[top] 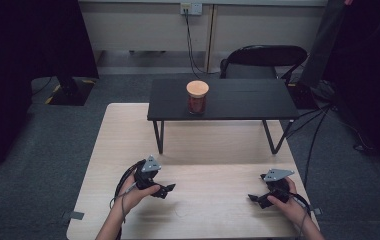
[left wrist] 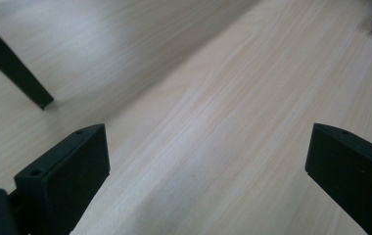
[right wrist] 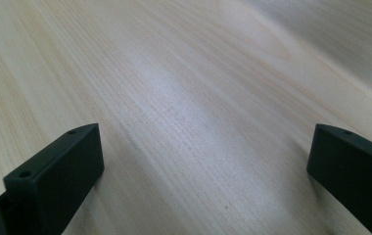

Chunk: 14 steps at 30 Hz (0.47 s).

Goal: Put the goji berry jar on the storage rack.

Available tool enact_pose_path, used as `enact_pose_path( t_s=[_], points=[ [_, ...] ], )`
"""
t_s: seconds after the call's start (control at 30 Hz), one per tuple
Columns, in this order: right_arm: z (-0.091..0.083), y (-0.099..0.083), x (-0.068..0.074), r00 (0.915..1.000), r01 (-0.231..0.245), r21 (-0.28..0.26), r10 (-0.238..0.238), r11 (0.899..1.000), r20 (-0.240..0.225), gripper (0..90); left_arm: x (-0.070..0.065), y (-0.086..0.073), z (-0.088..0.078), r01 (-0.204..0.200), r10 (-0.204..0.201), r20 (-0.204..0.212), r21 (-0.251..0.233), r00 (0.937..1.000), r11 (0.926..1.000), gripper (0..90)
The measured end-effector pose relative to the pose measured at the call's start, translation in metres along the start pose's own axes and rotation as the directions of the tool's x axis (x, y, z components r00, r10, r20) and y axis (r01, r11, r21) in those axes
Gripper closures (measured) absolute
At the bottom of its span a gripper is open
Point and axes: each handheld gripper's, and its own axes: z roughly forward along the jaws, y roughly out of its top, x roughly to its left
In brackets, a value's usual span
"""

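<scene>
While both hands rest low in the frame on the pale wooden table (top: 198, 150), the left gripper (top: 165, 190) at lower left and the right gripper (top: 256, 199) at lower right point inward at each other, well apart. Each has its jaws spread wide over bare wood, holding nothing. Above centre, a cork-lidded jar (top: 197, 97) stands upright on a small black stand (top: 248, 100).

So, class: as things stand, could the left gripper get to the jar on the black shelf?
Probably yes. The jar stands alone at the front edge of the black shelf, with bare wooden table between it and the open, empty left gripper.
</scene>
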Motion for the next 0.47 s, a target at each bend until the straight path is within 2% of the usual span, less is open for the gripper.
enact_pose_path(
  t_s=[0.1, 0.23, 0.37, 0.47],
  points=[
    [0.0, 0.0, 0.0, 1.0, 0.0, 0.0, 0.0, 1.0, 0.0, 0.0, 0.002, -0.01, 0.003, 0.016, -0.016, 0.0, 0.016, 0.9999, 0.9997, 2.3],
    [0.0, 0.0, 0.0, 1.0, 0.0, 0.0, 0.0, 1.0, 0.0, 0.0, 0.002, -0.015, 0.008, 0.0, 0.001, -0.011, 0.05, 0.9999, 0.9987, 2.5],
    [0.0, 0.0, 0.0, 1.0, 0.0, 0.0, 0.0, 1.0, 0.0, 0.0, 0.0, -0.017, 0.011, 0.0, 0.001, -0.025, 0.057, 0.9997, 0.9984, 2.5],
    [0.0, 0.0, 0.0, 1.0, 0.0, 0.0, 0.0, 1.0, 0.0, 0.0, 0.002, -0.021, 0.011, 0.009, -0.008, -0.021, 0.039, 0.9998, 0.9992, 2.5]
  ],
)
